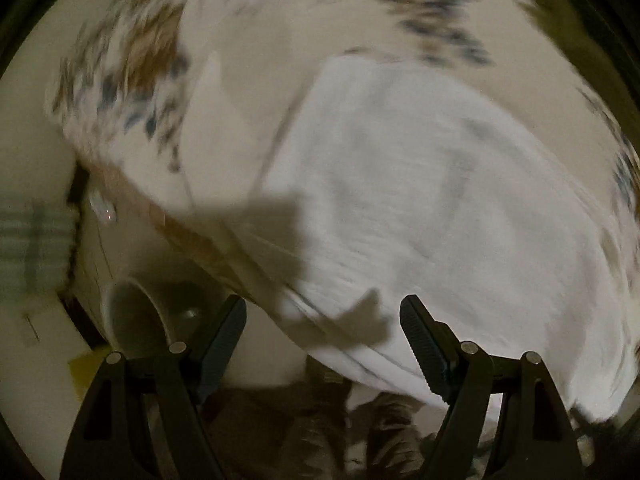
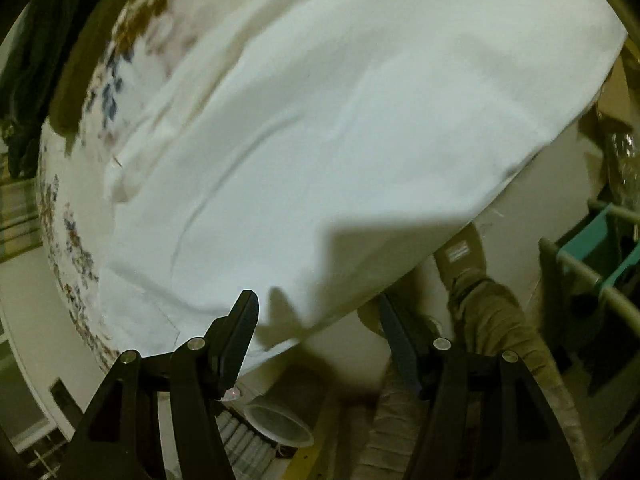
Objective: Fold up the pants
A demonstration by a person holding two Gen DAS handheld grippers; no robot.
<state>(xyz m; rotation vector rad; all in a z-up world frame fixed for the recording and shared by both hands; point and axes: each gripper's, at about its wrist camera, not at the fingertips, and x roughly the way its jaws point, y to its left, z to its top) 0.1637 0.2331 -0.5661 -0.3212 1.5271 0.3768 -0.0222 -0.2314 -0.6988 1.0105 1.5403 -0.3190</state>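
While both tools hang above it, the left gripper (image 1: 323, 316) stands wide with nothing between its jaws, and the right gripper (image 2: 316, 312) is likewise parted and empty. Beneath them the white pants (image 2: 340, 120) lie on the flowered cloth (image 2: 72, 240), long axis running diagonally. Their near edge overhangs the cloth's rim. Motion blur hides seams; a shoe (image 2: 460, 256) shows below.

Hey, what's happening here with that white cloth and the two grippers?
A person is folding white fabric pants spread on a floral-patterned tablecloth. Both handheld grippers hang over the pants' near edge with nothing between their jaws: the left gripper and the right gripper are open. The views are motion-blurred.
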